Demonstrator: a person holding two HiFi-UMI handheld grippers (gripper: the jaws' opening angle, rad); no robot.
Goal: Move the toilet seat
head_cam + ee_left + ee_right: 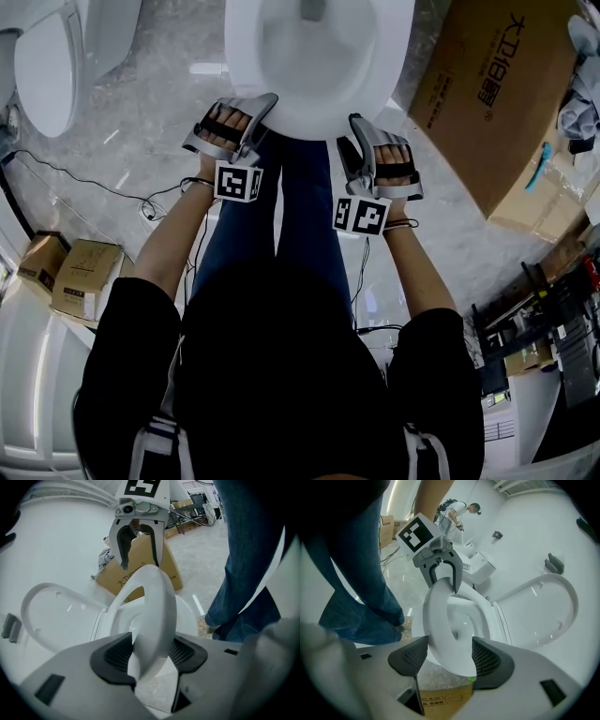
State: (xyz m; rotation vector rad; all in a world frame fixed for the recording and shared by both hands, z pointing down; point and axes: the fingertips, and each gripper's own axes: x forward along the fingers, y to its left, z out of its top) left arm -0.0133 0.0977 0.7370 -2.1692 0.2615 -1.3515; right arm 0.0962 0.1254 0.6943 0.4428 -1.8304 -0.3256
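Left gripper (152, 660) and right gripper (449, 660) each pinch the toilet seat (157, 606) at its front edge. The seat is tilted up off the bowl (465, 620), below the upright lid (548, 613). Lifting seems in hand; next, the 2 grips should swing up evenly.

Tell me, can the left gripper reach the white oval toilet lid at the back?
Probably not yet. The left gripper is shut on the raised white plastic toilet seat ring, and the white oval toilet lid stands open beyond it.
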